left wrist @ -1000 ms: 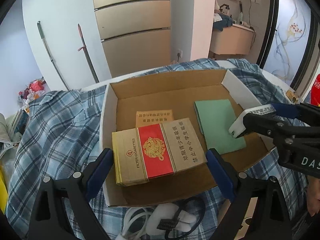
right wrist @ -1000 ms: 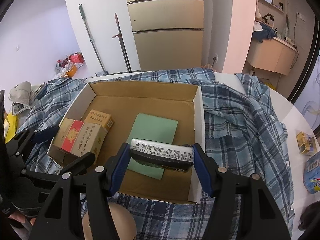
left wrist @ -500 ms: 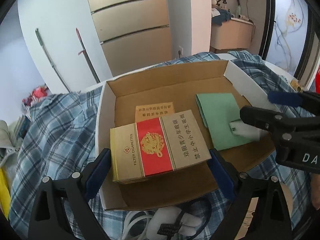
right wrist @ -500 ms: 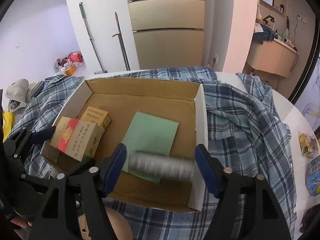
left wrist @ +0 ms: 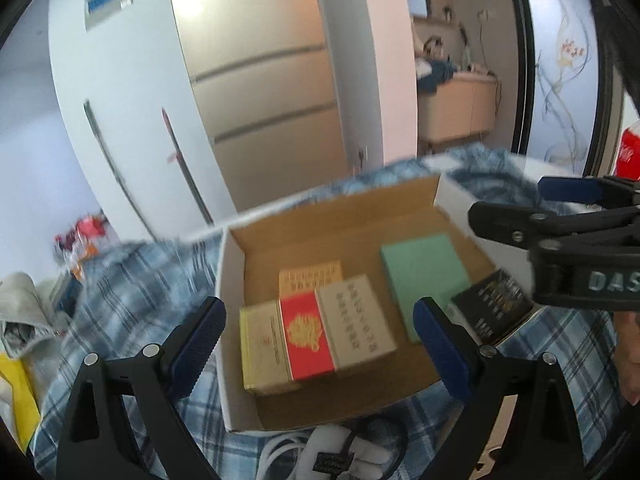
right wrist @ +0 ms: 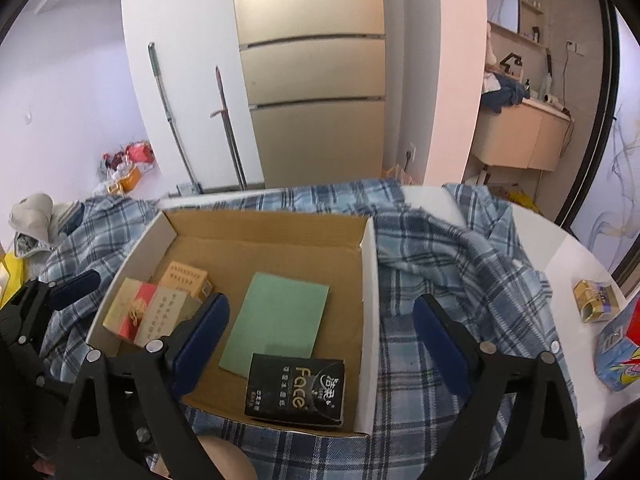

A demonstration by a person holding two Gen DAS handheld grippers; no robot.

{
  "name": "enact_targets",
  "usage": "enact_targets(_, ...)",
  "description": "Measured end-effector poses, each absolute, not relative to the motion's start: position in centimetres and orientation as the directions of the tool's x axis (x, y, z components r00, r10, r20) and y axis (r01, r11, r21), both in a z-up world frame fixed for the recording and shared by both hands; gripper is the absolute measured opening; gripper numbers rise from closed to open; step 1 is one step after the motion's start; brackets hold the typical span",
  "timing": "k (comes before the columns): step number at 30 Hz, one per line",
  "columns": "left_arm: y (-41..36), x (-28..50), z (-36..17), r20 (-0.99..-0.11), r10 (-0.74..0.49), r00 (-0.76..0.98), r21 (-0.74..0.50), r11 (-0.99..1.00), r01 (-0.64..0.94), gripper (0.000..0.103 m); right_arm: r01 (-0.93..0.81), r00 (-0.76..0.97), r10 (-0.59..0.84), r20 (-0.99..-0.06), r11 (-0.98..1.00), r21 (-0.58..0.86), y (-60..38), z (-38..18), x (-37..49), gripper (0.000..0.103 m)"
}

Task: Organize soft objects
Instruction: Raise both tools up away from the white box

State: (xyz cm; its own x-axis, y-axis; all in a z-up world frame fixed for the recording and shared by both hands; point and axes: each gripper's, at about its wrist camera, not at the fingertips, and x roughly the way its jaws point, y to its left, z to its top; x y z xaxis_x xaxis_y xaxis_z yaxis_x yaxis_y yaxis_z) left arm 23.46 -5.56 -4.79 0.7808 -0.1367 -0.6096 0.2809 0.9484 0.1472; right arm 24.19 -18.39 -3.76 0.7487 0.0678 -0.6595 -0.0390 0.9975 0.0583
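An open cardboard box (right wrist: 370, 280) (left wrist: 228, 280) lies on a blue plaid shirt (right wrist: 440, 264). Inside lie a red and gold cigarette carton (left wrist: 316, 340) (right wrist: 140, 312), a small orange box (left wrist: 312, 278) (right wrist: 186, 280), a green folded cloth (left wrist: 426, 280) (right wrist: 280, 320) and a black tissue pack (right wrist: 296, 388) (left wrist: 494, 308) at the near right corner. My left gripper (left wrist: 320, 340) is open, its jaws on either side of the carton and apart from it. My right gripper (right wrist: 320, 340) is open and empty above the tissue pack.
White cables and a black cord (left wrist: 340, 452) lie in front of the box. Small packets (right wrist: 596, 300) and a blue bag (right wrist: 620, 352) sit on the white table at the right. A fridge (right wrist: 312, 80) and cluttered floor lie behind.
My left gripper has let go of the cigarette carton, which now lies in the box. My right gripper has released the black tissue pack into the box's near right corner and lifted.
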Motion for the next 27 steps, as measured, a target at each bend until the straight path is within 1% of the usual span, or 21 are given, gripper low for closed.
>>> enact_targets(1, -5.5, 23.1, -4.3, -0.584, -0.145, 0.798, 0.143, 0.950, 0.278, 0.101, -0.031, 0.761, 0.065, -0.646, 0.998, 0.063, -18.6, -3.3, 24.0, 0.093)
enact_targets(2, -5.3, 22.8, -3.8, -0.559, -0.153, 0.815, 0.137, 0.952, 0.273, 0.102, -0.024, 0.775, 0.063, -0.629, 0.997, 0.070, -19.0, -2.8, 23.8, 0.093)
enact_targets(5, -4.7, 21.4, -1.8, -0.466, -0.179, 0.867, 0.113, 0.959, 0.259, 0.102, -0.010, 0.825, 0.057, -0.563, 0.996, 0.086, -19.8, -0.8, 22.8, 0.093)
enact_targets(6, -4.5, 20.9, -1.0, -0.437, -0.179, 0.881, 0.103, 0.964, 0.247, 0.102, -0.006, 0.842, 0.051, -0.537, 0.996, 0.085, -20.1, 0.0, 22.4, 0.095)
enact_targets(7, -4.5, 20.6, -0.4, -0.424, -0.179, 0.888, 0.092, 0.967, 0.238, 0.102, -0.007, 0.859, 0.045, -0.509, 0.997, 0.078, -20.2, 0.8, 21.9, 0.099)
enact_targets(9, -4.2, 19.8, 0.7, -0.406, -0.181, 0.896, 0.063, 0.972, 0.225, 0.102, -0.011, 0.890, 0.031, -0.455, 0.999, 0.047, -20.5, 2.3, 20.8, 0.102)
enact_targets(11, -4.0, 18.7, 2.0, -0.375, -0.182, 0.909, 0.057, 0.974, 0.219, 0.102, -0.019, 0.916, 0.027, -0.400, 1.000, 0.024, -20.7, 3.6, 19.8, 0.102)
enact_targets(14, -3.9, 16.3, 3.8, -0.319, -0.158, 0.934, 0.091, 0.976, 0.196, 0.102, -0.022, 0.942, 0.019, -0.336, 1.000, -0.005, -20.6, 5.2, 18.0, 0.102)
enact_targets(17, -3.6, 13.8, 5.4, -0.262, -0.150, 0.953, 0.102, 0.978, 0.182, 0.103, -0.058, 0.946, 0.056, -0.319, 0.998, 0.005, -20.4, 5.8, 16.6, 0.102)
enact_targets(20, -2.9, 10.3, 6.4, -0.129, -0.151, 0.980, 0.073, 0.984, 0.161, 0.103, -0.103, 0.944, 0.101, -0.315, 0.995, 0.010, -20.0, 5.9, 15.0, 0.102)
enact_targets(21, -2.7, 9.5, 6.5, -0.102, -0.148, 0.984, 0.073, 0.985, 0.156, 0.103, -0.111, 0.946, 0.107, -0.306, 0.994, 0.005, -19.8, 6.0, 14.5, 0.102)
enact_targets(23, -2.3, 8.0, 6.7, -0.083, -0.144, 0.986, 0.066, 0.987, 0.150, 0.103, -0.115, 0.956, 0.109, -0.273, 0.993, -0.007, -19.5, 5.9, 13.3, 0.102)
enact_targets(25, -1.8, 7.2, 6.7, -0.084, -0.135, 0.987, 0.047, 0.989, 0.139, 0.103, -0.125, 0.966, 0.121, -0.230, 0.992, -0.001, -19.5, 5.9, 12.3, 0.102)
enact_targets(27, -1.3, 6.2, 6.5, -0.073, -0.123, 0.990, 0.045, 0.991, 0.126, 0.103, -0.156, 0.964, 0.152, -0.219, 0.988, 0.002, -19.4, 5.6, 11.7, 0.102)
